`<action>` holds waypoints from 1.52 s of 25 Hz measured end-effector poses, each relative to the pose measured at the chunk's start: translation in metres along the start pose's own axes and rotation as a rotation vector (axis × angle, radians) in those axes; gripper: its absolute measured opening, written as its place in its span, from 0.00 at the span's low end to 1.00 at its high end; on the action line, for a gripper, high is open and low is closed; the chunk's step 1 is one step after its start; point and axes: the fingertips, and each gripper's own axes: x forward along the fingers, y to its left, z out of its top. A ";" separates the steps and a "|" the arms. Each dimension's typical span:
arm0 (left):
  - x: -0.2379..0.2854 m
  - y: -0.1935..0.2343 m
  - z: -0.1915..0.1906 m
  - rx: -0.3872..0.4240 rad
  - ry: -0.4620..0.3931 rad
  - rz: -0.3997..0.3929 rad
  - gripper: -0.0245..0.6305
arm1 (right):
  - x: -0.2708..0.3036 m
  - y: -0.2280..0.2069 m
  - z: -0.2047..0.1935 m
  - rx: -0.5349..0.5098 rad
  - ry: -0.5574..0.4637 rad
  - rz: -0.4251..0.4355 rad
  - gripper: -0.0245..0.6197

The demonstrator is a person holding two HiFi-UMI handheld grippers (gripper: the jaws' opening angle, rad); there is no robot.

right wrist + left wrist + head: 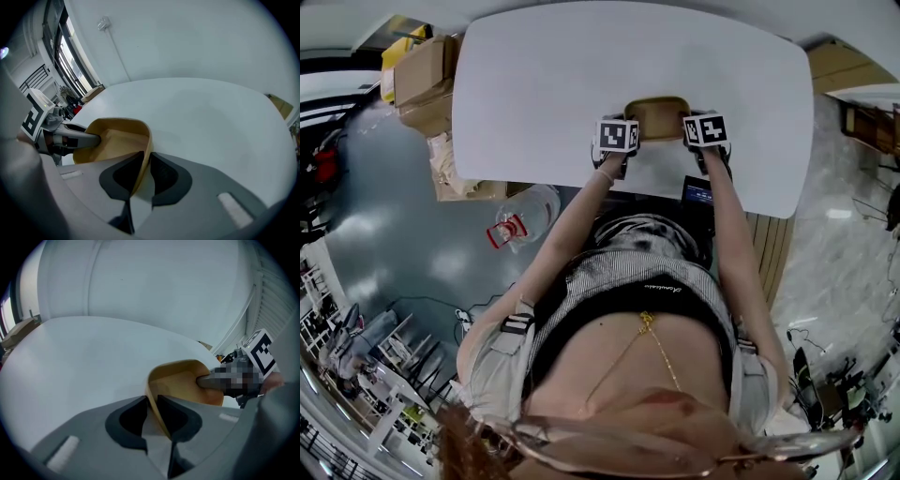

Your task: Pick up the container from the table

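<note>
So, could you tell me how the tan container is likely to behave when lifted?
The container looks thin-walled and empty, so probably light. Its rim is pinched by the left gripper and the right gripper at opposite ends, so the walls may flex a little. With a grip at both ends it seems unlikely to tip.

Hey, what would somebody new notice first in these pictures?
A tan container sits by the near edge of the white table, pinched from both sides. The left gripper clamps its left wall, the right gripper its right wall. Cardboard boxes are stacked beside the table, at the head view's upper left.
</note>
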 end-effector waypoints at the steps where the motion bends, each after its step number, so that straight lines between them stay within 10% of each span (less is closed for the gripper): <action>1: 0.000 0.000 0.000 -0.001 -0.001 0.000 0.15 | 0.000 0.000 0.000 0.000 -0.002 -0.001 0.15; 38: -0.041 -0.010 0.031 0.004 -0.036 0.009 0.12 | -0.038 0.010 0.024 0.009 -0.004 -0.037 0.12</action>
